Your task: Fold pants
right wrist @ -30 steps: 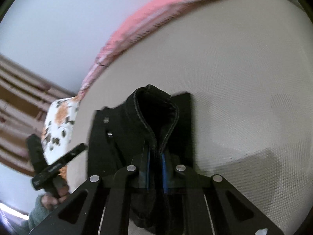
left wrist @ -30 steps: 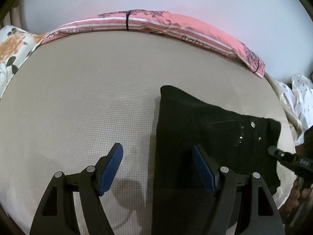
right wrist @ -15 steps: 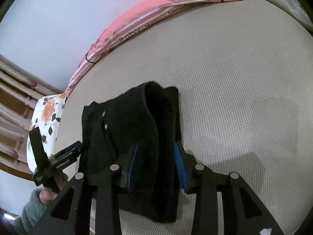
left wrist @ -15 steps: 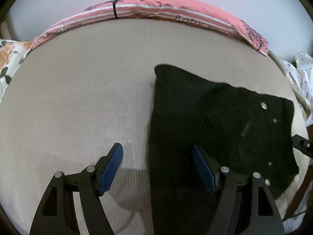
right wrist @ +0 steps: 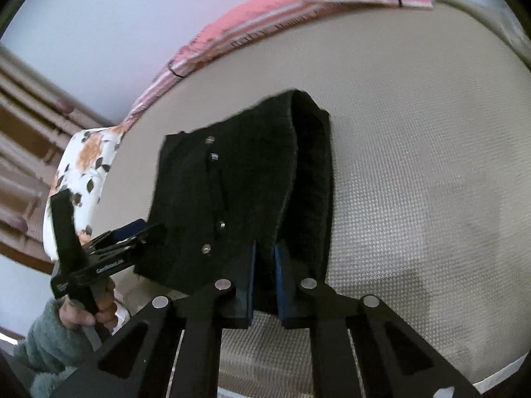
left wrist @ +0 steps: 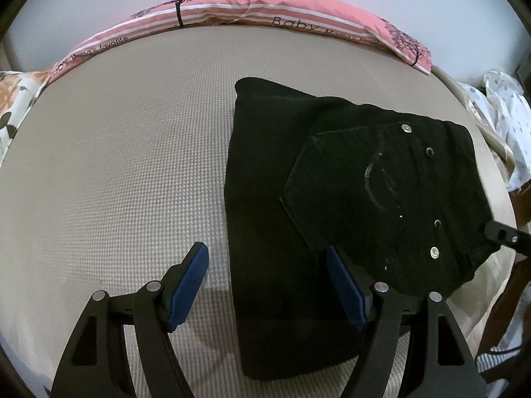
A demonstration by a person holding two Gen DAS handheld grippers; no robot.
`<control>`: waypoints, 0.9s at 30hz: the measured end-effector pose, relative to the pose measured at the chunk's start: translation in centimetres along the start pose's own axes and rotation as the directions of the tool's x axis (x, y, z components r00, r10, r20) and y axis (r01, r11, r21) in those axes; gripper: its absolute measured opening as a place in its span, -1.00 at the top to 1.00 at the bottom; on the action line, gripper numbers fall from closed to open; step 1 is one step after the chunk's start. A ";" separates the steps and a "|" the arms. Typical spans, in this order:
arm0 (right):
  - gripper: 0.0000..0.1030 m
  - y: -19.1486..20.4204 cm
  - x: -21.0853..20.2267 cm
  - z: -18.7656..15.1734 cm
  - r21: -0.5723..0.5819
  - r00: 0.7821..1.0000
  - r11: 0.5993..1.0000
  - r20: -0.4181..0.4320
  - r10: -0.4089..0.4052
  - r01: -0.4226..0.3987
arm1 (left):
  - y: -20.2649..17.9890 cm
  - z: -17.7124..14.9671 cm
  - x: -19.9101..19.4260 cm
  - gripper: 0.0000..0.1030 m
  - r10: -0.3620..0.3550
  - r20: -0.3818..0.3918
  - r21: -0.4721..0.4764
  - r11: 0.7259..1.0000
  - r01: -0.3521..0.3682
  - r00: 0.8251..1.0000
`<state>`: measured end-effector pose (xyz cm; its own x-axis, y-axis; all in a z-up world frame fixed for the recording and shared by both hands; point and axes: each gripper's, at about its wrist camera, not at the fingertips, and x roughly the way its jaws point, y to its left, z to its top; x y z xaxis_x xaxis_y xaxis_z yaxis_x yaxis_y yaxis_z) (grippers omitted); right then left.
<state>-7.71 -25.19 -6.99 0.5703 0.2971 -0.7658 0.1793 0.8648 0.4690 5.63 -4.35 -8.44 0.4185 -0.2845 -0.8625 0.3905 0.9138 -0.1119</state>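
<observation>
Pants [left wrist: 348,199]: lying folded on the bed [left wrist: 116,165], toward its right side, pocket and rivets facing up.
Left gripper [left wrist: 267,285]: hovering wide open, straddling the near left edge of the pants and gripping nothing.
Right gripper [right wrist: 264,282]: pads [right wrist: 251,278] standing close together with a fold of the pants between them; apparently pinching it.
Risk: if the right grip is dragging or lifting, the stacked layers are sliding apart and the fold is opening.
Hidden: motion blur is smearing the right view; the underside layers are not showing; the pants' near end is sitting behind the fingers.
</observation>
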 end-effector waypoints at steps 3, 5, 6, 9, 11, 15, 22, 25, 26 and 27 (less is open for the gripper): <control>0.83 -0.1 -0.7 -0.4 -0.005 1.000 1.000 0.001 -0.018 0.018 | -0.1 -0.4 -0.5 -0.44 0.006 0.004 0.011 1.000 -0.006 1.000; 0.83 -0.5 -0.2 -0.7 0.003 0.999 0.999 -0.015 -0.037 0.037 | -0.2 -0.9 -0.6 -0.44 0.010 -0.002 0.024 1.000 -0.010 1.000; 0.83 -0.7 0.4 -0.9 0.007 0.998 0.999 -0.027 -0.053 0.053 | -0.3 -1.1 -0.4 -0.44 0.022 -0.006 0.033 0.999 -0.022 1.000; 0.83 -1.1 1.4 -1.3 0.008 0.996 0.997 -0.048 -0.072 0.073 | -0.6 -1.8 0.3 -0.44 0.061 -0.011 0.050 0.997 -0.060 0.998; 0.83 -1.0 1.5 -1.4 0.002 0.995 0.997 -0.049 -0.082 0.082 | -0.9 -2.1 0.5 -0.44 0.078 0.005 0.060 0.995 -0.078 0.997; 0.83 -1.2 1.4 -1.3 0.010 0.995 0.997 -0.056 -0.081 0.081 | -1.3 -2.2 0.4 -0.44 0.096 0.016 0.077 0.992 -0.097 0.995; 0.72 -1.5 1.2 -1.3 0.056 0.997 0.997 -0.047 -0.056 0.058 | -0.9 -2.0 0.6 -0.54 0.095 0.010 0.042 0.995 -0.095 0.995; 0.65 -1.5 1.1 -1.1 0.066 0.997 0.996 -0.053 -0.057 0.061 | -0.9 -2.0 0.4 -0.54 0.102 0.013 0.044 0.994 -0.102 0.995; 0.54 -1.4 1.1 -1.0 0.066 0.996 0.995 -0.055 -0.069 0.073 | -1.0 -2.0 0.3 -0.54 0.103 0.016 0.047 0.993 -0.104 0.995; 0.50 -1.3 1.0 -0.9 0.068 0.995 0.994 -0.055 -0.081 0.085 | -1.0 -1.9 0.1 -0.54 0.102 0.023 0.049 0.993 -0.103 0.995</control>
<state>-8.09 -25.69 -8.77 0.5089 0.2480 -0.8243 0.2810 0.8573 0.4314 3.70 -4.70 -9.32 0.4749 -0.1965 -0.8578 0.3851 0.9229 0.0018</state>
